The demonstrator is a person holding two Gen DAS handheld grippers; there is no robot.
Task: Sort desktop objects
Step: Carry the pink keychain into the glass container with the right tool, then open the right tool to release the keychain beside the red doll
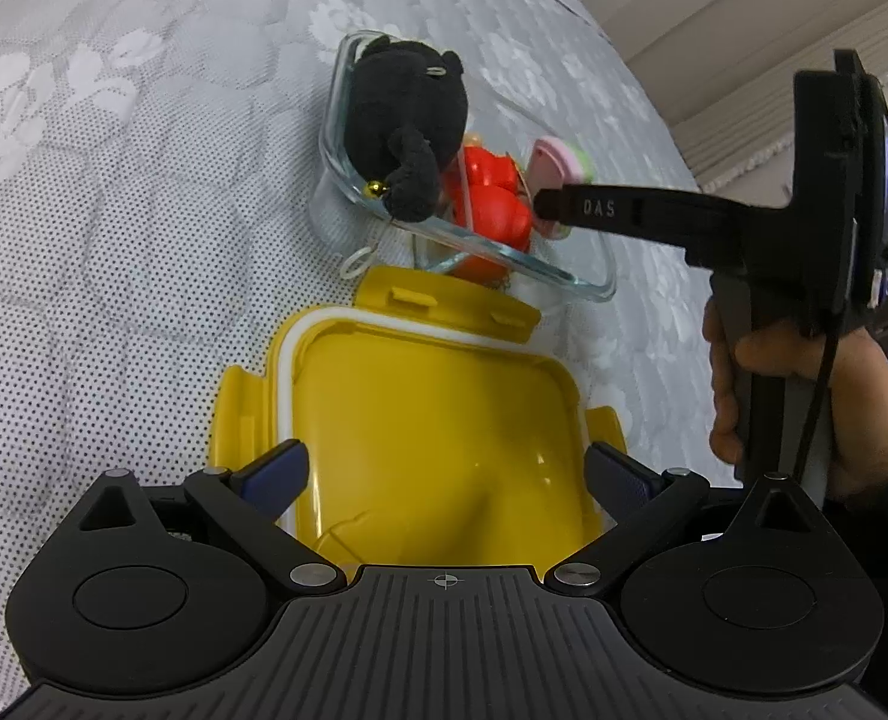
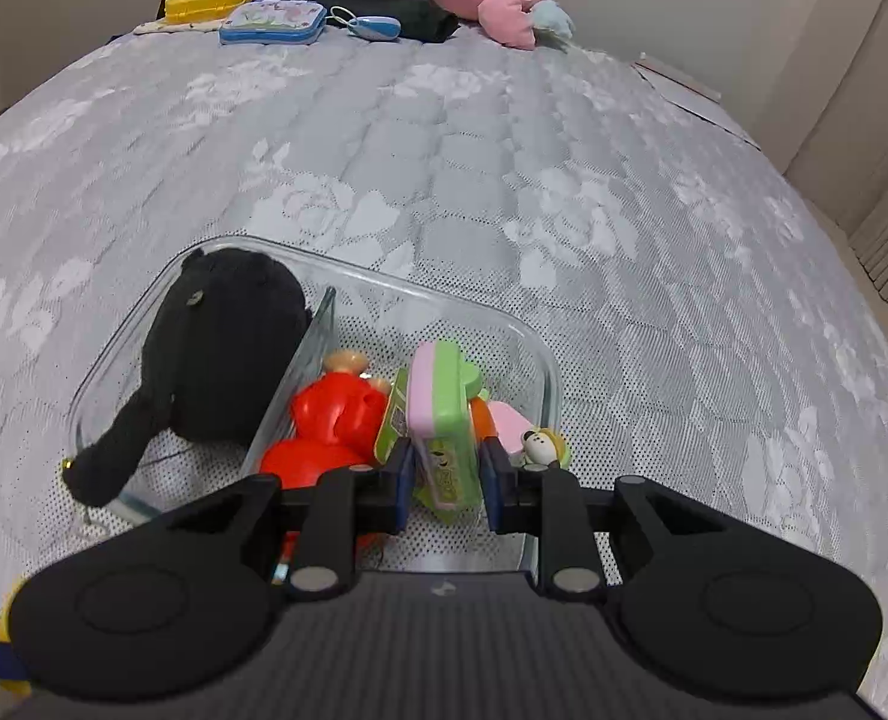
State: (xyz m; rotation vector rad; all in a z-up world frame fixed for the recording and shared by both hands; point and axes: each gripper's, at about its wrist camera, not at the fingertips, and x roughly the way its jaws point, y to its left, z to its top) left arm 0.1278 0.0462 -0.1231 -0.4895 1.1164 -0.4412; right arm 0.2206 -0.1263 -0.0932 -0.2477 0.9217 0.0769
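The right gripper [image 2: 447,480] is clamping the green-pink toy [image 2: 444,414] on edge, its long axis running away from the fingers, over the glass box's [image 2: 540,360] right compartment beside the red toy [image 2: 330,426]. The left gripper [image 1: 444,474] is hanging open around the yellow lid [image 1: 432,414], probably not gripping. Little free room is showing below.

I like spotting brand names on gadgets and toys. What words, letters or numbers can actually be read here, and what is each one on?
"DAS": raised letters on a finger of the right gripper, seen from the left wrist view.
Dark print on the green and pink toy held by that gripper over the glass box: too blurred to read.
Pattern on the blue tin far back: no text legible.
Yellow lid between the left gripper fingers: no text.
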